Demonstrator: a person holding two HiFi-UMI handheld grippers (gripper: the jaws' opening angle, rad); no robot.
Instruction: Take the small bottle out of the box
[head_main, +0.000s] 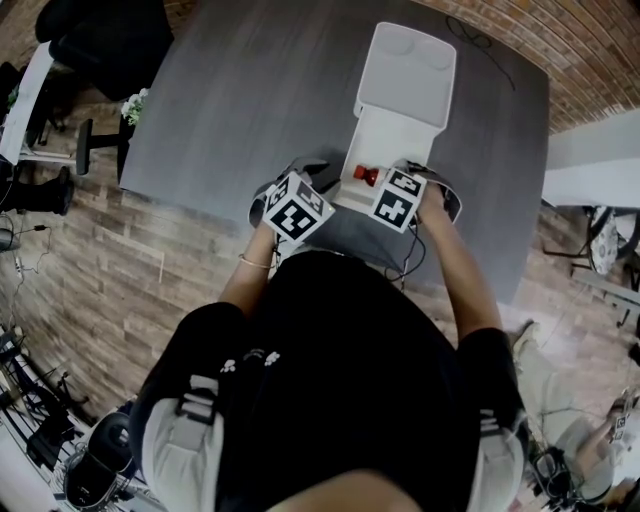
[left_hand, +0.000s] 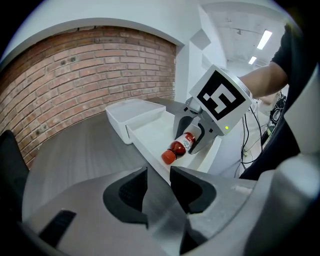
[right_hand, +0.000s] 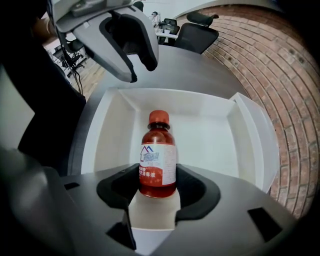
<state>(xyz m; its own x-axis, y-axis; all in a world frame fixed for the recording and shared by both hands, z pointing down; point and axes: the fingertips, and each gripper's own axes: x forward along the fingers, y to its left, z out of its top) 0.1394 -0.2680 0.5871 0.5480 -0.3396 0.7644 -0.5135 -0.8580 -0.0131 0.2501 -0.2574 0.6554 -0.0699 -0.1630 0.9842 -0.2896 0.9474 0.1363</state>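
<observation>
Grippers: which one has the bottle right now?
The right gripper: its jaws clamp the small red bottle. The left gripper holds nothing, its jaws slightly apart.

- Head view: only the red cap end of the small bottle (head_main: 366, 176) shows (the rest hides behind the right gripper (head_main: 384, 186)).
- The label (right_hand: 157, 165) carries print too blurred to read.

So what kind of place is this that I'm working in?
Probably an office or lab room: a curved brick wall, a black office chair beyond the grey table, and ceiling strip lights.
</observation>
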